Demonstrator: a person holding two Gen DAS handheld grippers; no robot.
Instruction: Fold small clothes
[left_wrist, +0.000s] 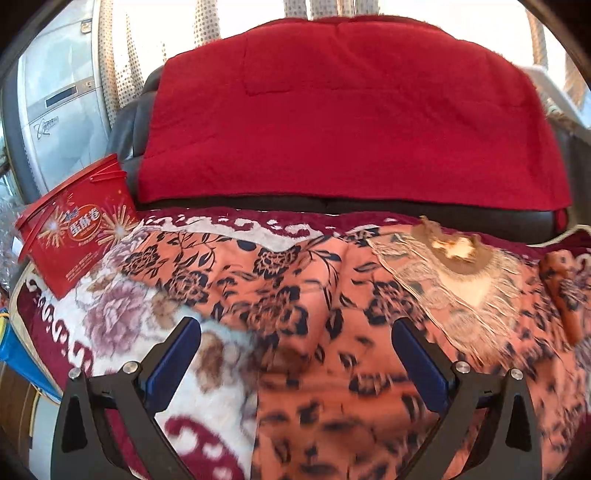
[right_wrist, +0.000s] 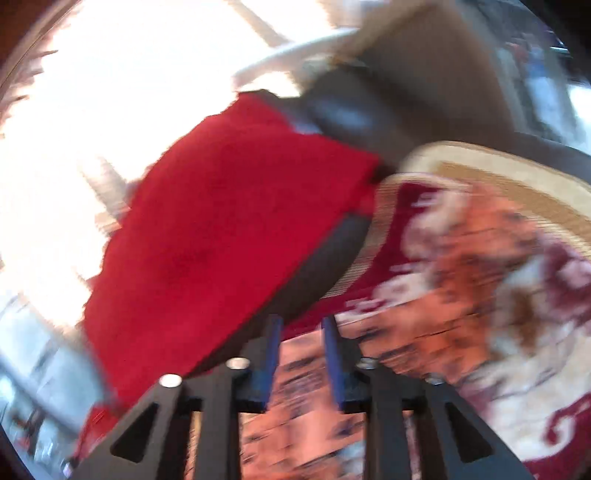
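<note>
At the far left of the left wrist view a red snack tub (left_wrist: 75, 225) stands tilted on the edge of a floral blanket (left_wrist: 122, 317) with white and dark red pattern. The left gripper (left_wrist: 295, 343) hovers over it with its blue fingers (left_wrist: 177, 354) spread wide and holding nothing. Between and beyond them lies the orange garment (left_wrist: 314, 295) with dark flowers, spread over the blanket. Its beige fringed collar (left_wrist: 458, 269) is to the right. Behind is a red blanket (left_wrist: 343, 110) draped over a dark sofa. The right wrist view is blurred; the right gripper (right_wrist: 301, 326) has its fingers (right_wrist: 334, 354) close together but with a gap, and orange cloth shows between them; I cannot tell if they hold it.
</note>
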